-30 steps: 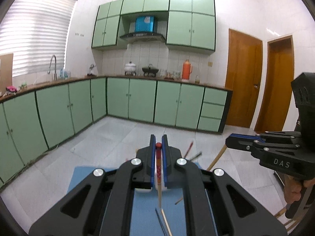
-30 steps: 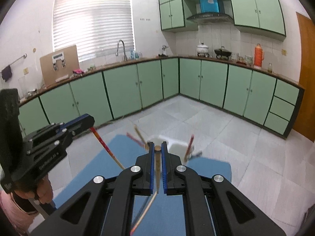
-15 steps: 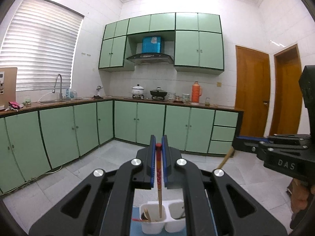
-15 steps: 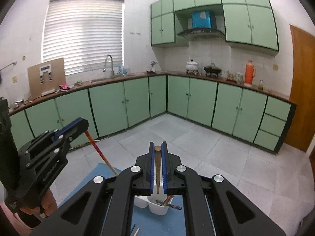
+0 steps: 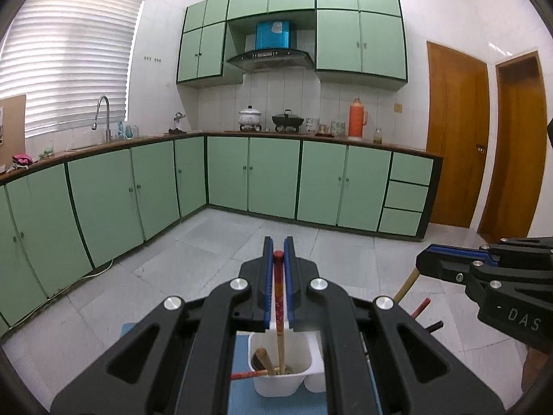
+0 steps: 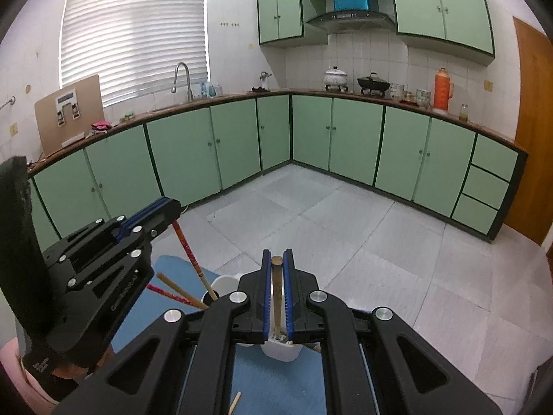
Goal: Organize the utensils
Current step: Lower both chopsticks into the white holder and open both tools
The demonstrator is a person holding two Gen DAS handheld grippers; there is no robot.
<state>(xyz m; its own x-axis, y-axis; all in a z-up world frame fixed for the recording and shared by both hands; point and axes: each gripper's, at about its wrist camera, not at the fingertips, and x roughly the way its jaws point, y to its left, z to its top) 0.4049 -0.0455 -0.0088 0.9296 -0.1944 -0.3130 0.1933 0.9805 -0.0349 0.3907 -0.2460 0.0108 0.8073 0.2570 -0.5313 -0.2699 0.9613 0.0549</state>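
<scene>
In the left wrist view my left gripper is shut on a red-topped chopstick. Its lower end hangs inside the left compartment of the white holder, beside other sticks. My right gripper is shut on a brown wooden chopstick whose lower end dips into the holder. Each view shows the other tool too: the right gripper with its wooden stick, and the left gripper with the red stick.
The holder stands on a blue mat over a grey tiled floor. A loose chopstick lies on the mat near me. Several sticks lean out of the holder. Green cabinets line the far walls.
Both grippers have carried their chopsticks over the holder and sunk a little. The holder looks larger and closer, and both stick ends now hang inside it.
</scene>
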